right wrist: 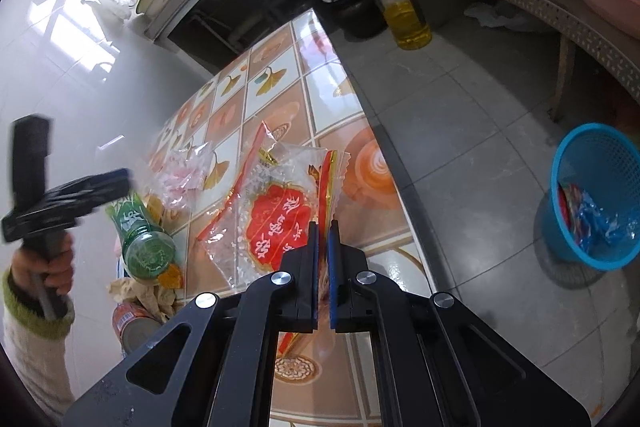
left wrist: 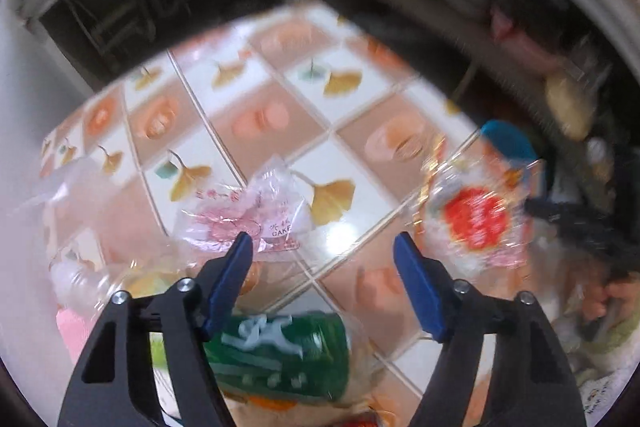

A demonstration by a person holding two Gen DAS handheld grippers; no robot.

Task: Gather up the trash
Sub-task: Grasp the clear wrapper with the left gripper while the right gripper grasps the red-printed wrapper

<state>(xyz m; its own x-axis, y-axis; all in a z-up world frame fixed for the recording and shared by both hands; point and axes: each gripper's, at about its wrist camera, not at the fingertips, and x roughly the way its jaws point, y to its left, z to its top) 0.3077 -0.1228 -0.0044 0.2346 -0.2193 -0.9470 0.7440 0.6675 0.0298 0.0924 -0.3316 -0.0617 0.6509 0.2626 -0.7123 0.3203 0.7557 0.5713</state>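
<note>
My left gripper (left wrist: pixel 324 247) hangs open over the patterned table (left wrist: pixel 280 87), nothing between its blue fingers. A crumpled clear wrapper with pink print (left wrist: pixel 248 219) lies just beyond its left fingertip, and a green bottle (left wrist: pixel 280 359) lies on its side under that finger. My right gripper (right wrist: pixel 323 227) is shut on the edge of a clear wrapper with a red label (right wrist: pixel 280 223), which also shows blurred at the right in the left wrist view. A blue basket (right wrist: pixel 600 195) with wrappers inside stands on the floor to the right of the table.
Near the table's left edge lie a crumpled tissue (right wrist: pixel 140 291) and a can (right wrist: pixel 132 323) beside the green bottle (right wrist: pixel 140 239). A hand (right wrist: pixel 52 267) holds the left gripper there. An oil bottle (right wrist: pixel 404 15) and a dark pot (right wrist: pixel 352 7) stand on the floor beyond the table.
</note>
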